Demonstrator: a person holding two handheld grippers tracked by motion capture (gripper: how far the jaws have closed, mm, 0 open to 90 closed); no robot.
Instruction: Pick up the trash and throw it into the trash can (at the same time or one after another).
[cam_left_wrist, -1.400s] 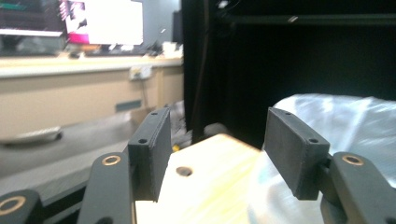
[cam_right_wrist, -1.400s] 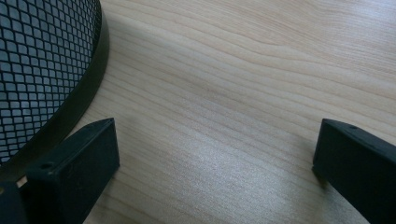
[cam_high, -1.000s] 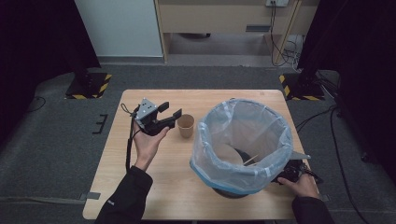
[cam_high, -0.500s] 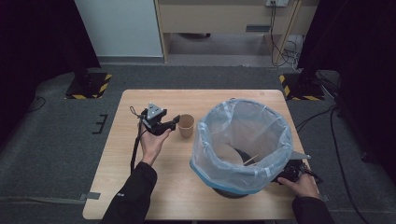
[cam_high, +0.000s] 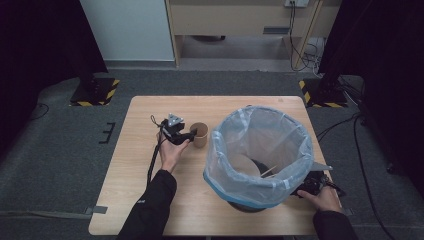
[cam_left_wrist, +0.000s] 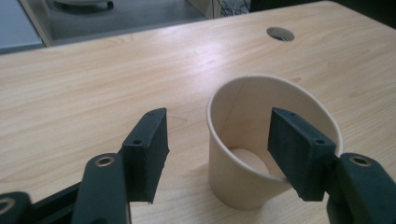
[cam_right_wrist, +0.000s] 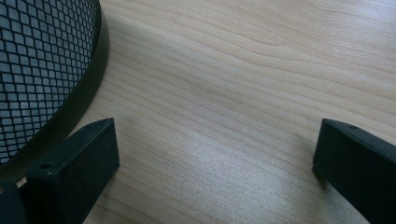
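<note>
Straddling paper cup (cam_left_wrist: 261, 154) upright on table (cam_high: 150, 200) beside bin (cam_high: 260, 155): left claw (cam_left_wrist: 224, 149) released, one jaw inside the rim, the other outside. Close gently, since thin wall likely crushes. Right claw (cam_right_wrist: 210, 163) released, empty, beside bin base.

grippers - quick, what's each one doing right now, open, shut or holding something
left gripper: open, one jaw inside the paper cup, one outside, wall not yet pinched.
right gripper: open, holding nothing, low over the table beside the mesh bin.
</note>
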